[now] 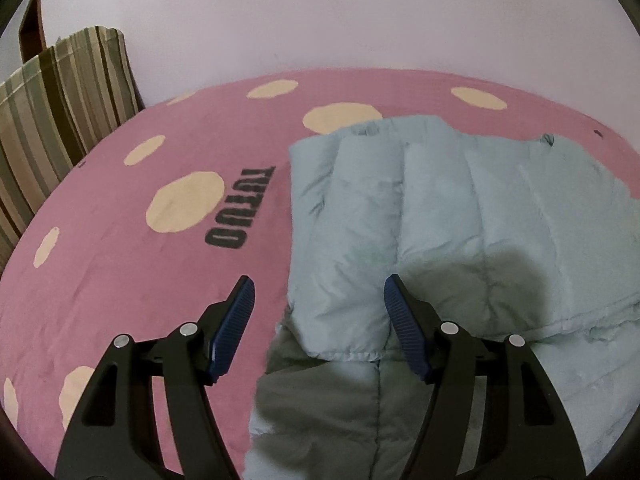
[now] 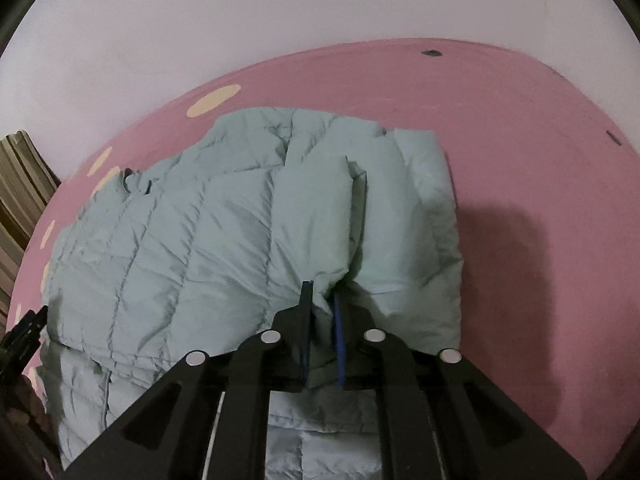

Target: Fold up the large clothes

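**Pinching a fold of the puffer jacket on the bed**

Lying spread across the pink bedsheet is a pale blue-green quilted puffer jacket, already partly folded over on itself, with one padded panel doubled back on top of the layer beneath.

The left gripper is hovering with its jaws standing wide apart, gripping nothing; the jacket's folded edge is sitting straight ahead of it, between and just beyond the blue pads. Out to that gripper's left, cream spots and the black lettering "TUTUO" are showing on the sheet, and a striped pillow is leaning against the wall farther off on that side.

The right gripper is clamping down narrowly on a bunched ridge of the jacket, fabric puckering up between its fingers. Most of the garment is stretching away ahead and to this gripper's left, while bare pink sheet is lying to its right.
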`<state>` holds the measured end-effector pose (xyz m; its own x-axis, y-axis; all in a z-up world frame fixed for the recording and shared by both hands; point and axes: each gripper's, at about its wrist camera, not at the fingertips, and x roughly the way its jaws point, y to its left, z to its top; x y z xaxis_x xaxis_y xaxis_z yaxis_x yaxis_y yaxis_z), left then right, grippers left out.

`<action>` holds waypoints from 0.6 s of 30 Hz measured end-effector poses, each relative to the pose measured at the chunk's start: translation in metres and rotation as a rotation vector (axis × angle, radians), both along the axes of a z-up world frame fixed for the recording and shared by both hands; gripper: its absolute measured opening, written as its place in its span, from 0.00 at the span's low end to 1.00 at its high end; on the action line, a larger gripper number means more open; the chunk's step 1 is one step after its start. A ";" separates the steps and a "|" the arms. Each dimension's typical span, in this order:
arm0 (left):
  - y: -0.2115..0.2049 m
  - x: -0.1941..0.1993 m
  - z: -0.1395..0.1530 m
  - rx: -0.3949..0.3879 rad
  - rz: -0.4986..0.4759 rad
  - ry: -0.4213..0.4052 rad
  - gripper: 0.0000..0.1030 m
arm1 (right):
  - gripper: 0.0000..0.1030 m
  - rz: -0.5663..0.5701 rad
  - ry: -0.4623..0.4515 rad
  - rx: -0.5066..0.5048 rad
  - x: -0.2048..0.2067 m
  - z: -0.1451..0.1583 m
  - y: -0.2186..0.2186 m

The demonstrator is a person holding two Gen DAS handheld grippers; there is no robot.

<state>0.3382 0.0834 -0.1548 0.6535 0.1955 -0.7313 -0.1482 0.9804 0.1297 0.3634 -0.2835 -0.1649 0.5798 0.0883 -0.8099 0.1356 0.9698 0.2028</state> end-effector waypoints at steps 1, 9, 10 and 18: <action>0.001 -0.001 0.001 -0.004 -0.003 0.001 0.65 | 0.15 -0.004 -0.001 0.009 -0.002 0.003 -0.001; -0.006 0.005 0.037 -0.070 -0.016 -0.068 0.65 | 0.55 -0.005 -0.160 -0.067 -0.007 0.063 0.024; -0.009 0.013 0.036 -0.076 -0.016 -0.059 0.65 | 0.55 0.009 -0.159 -0.071 0.002 0.063 0.030; -0.018 0.061 -0.011 -0.057 0.037 0.061 0.65 | 0.55 0.036 -0.035 -0.154 0.056 0.008 0.056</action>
<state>0.3990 0.0656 -0.1658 0.6006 0.1751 -0.7801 -0.1778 0.9805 0.0832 0.4197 -0.2278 -0.1569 0.6068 -0.0141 -0.7947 0.0959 0.9938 0.0556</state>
